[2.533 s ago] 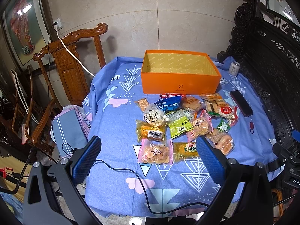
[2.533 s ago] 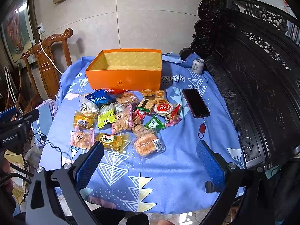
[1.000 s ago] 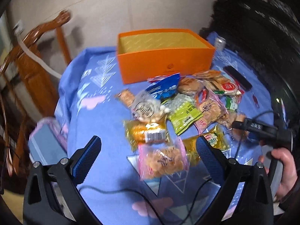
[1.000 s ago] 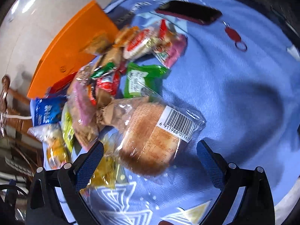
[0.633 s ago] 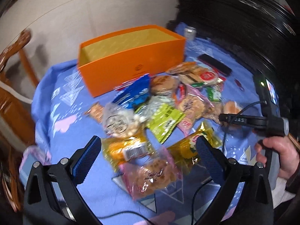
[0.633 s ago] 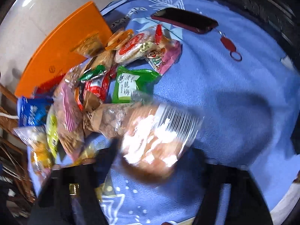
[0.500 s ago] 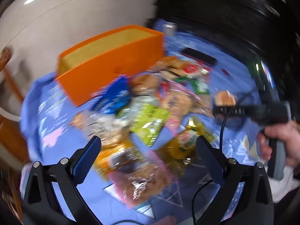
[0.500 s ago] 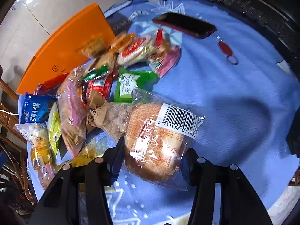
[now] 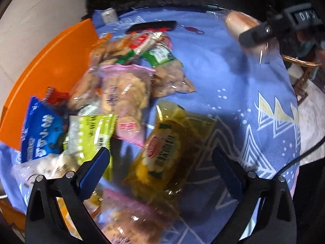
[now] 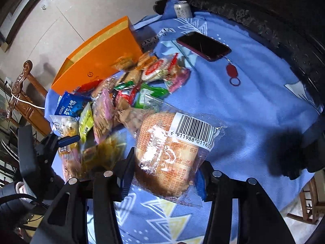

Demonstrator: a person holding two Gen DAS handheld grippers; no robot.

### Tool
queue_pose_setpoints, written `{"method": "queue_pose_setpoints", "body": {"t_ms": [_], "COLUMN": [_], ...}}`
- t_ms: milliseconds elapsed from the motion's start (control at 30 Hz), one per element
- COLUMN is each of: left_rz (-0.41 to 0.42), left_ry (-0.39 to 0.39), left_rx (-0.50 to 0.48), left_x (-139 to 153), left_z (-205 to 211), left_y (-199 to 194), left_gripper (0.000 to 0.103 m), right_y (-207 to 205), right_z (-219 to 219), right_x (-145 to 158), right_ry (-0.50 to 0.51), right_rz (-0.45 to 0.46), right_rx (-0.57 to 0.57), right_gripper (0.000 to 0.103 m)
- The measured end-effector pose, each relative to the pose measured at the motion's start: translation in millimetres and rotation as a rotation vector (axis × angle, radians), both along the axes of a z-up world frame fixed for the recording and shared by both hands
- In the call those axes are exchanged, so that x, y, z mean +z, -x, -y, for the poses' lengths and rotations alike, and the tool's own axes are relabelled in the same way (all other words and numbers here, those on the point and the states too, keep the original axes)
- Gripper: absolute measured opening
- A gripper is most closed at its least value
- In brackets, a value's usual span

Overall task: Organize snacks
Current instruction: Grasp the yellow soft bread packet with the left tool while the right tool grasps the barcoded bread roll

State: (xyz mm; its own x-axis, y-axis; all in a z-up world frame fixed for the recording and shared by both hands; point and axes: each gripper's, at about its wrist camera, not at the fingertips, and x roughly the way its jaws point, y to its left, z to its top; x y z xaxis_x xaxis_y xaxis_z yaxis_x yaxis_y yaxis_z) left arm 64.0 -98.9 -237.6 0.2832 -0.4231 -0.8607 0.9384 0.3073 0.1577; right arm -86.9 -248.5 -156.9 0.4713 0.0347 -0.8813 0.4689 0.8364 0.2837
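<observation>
Right wrist view is showing the right gripper (image 10: 163,174) clamping a clear-wrapped bun (image 10: 170,152) between its blue pads, the pack's barcode facing up and the pack riding just above the blue cloth (image 10: 254,93). Beyond it, a heap of snacks (image 10: 126,93) is lying on the cloth in front of the orange box (image 10: 97,61), with the nearest packs touching the box's front wall. A phone (image 10: 203,45) is resting to the right of the heap, a red tag (image 10: 231,69) just beside it, and a can (image 10: 182,10) is standing at the far edge. The left gripper (image 10: 67,140) is showing at the left edge of this view, next to the heap. Left wrist view is showing the left gripper (image 9: 160,170) standing wide open, its fingers straddling a yellow pack (image 9: 168,148) without touching it. A pink cracker pack (image 9: 126,99), a green pack (image 9: 91,130) and a blue pack (image 9: 40,130) are lying further back toward the box (image 9: 46,71), and another pink pack (image 9: 132,219), blurred, is sitting low between the fingers. At the upper right of this view, the bun (image 9: 241,26) is being held in the right gripper (image 9: 256,34), well apart from the heap.
</observation>
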Motion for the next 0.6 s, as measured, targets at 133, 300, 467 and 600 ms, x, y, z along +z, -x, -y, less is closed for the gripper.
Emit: {"method": "queue_pose_setpoints", "body": {"t_ms": [133,300,467,600], "left_rz": [-0.05,-0.139,-0.143,-0.138], "left_ry": [0.002,0.025,0.03,0.07], "left_rx": [-0.003,-0.034,-0.083,-0.056], "left_x": [-16.9,-32.1,-31.9,-23.0], "left_z": [7.9,9.2,4.1,-5.9], "left_y": [-6.1,-18.0,-20.3,-20.4], "left_gripper": [0.099,0.099,0.088,0.051], "right_y": [5.5,4.4,4.3,5.5], "right_z": [1.3,-0.2,1.1,1.5], "right_x": [-3.3,-8.0,-10.6,-10.4], "right_ry": [-0.011,-0.029,-0.042,-0.05], "right_rz": [-0.005,-0.001,-0.003,-0.001], "right_rx": [0.013,0.043,0.051,0.06], "right_gripper": [0.051,0.051,0.052,0.052]}}
